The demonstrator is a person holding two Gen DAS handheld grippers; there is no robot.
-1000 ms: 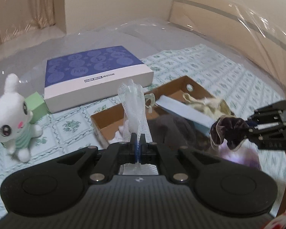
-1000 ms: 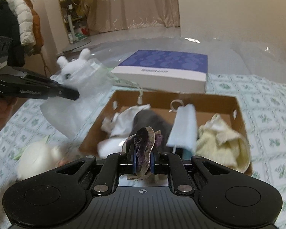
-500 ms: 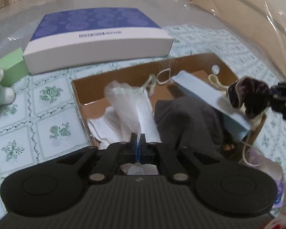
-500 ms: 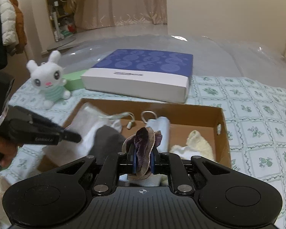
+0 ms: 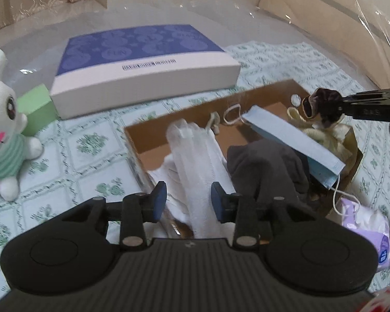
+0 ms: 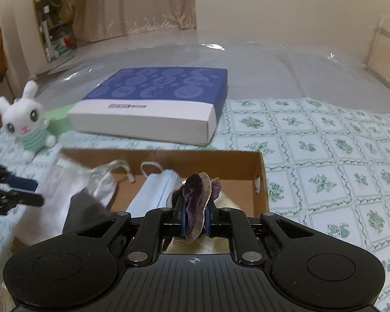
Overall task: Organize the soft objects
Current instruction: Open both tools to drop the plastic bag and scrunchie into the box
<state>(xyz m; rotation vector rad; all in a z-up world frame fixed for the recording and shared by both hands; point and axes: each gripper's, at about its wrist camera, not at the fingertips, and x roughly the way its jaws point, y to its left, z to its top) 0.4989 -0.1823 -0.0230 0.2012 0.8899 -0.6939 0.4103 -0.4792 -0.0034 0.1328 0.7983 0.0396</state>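
Observation:
A shallow cardboard box [image 5: 148, 140] [image 6: 260, 166] lies on the patterned cloth. It holds a white mesh pouch [image 5: 197, 161] [image 6: 57, 182], a dark grey cloth [image 5: 267, 166] [image 6: 83, 208], a blue face mask [image 5: 293, 140] [image 6: 156, 189] and a cream knit piece [image 5: 325, 132]. My left gripper [image 5: 188, 199] is open, its jaws on either side of the pouch, which rests in the box. My right gripper [image 6: 193, 221] [image 5: 322, 104] is shut on a dark purple scrunchie [image 6: 197, 192] above the box's right end.
A blue and white flat box [image 5: 143, 65] [image 6: 153, 104] lies behind the cardboard box. A white plush rabbit [image 5: 2, 119] [image 6: 26, 119] and a green block [image 5: 36, 106] sit at the left. A purple tissue pack [image 5: 366, 223] lies at the box's near right corner.
My left gripper has opened and let the white mesh pouch go into the box. My right gripper has carried the scrunchie further over the box's right end.

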